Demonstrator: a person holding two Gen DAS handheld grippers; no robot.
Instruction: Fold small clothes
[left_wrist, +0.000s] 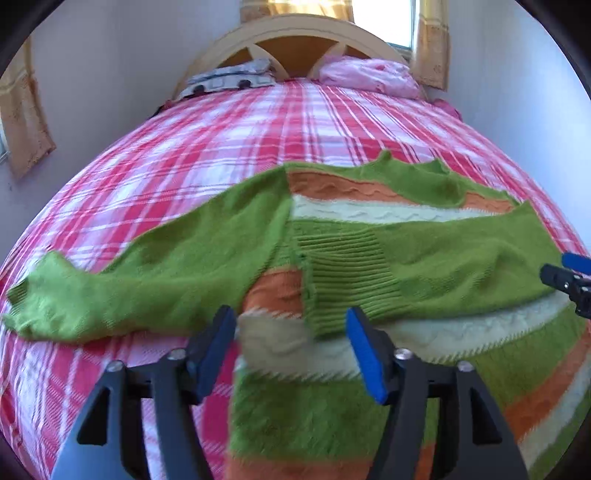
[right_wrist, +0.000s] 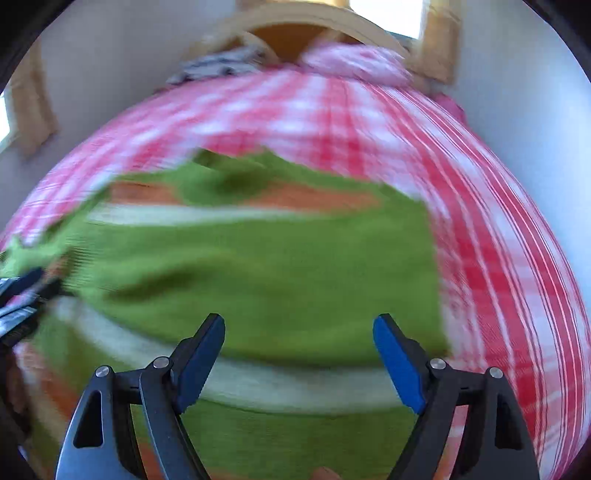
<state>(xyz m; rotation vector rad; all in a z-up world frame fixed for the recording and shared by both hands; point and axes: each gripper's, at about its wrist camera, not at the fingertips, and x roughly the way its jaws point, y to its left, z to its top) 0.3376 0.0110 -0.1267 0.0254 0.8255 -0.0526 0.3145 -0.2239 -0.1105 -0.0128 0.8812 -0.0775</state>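
Overhead, left gripper (left_wrist: 291, 345) and right gripper (right_wrist: 299, 354) gaped empty above striped sweater (left_wrist: 369, 236), seemingly untouched despite blur.

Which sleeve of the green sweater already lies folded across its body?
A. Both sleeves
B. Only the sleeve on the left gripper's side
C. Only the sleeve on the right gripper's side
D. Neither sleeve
C: the right sleeve lies across the sweater, its ribbed cuff near the middle, while the left sleeve stretches out over the bed.

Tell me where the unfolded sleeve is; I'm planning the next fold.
In the left wrist view, the sleeve stretches left across the plaid bedspread, left of the open left gripper.
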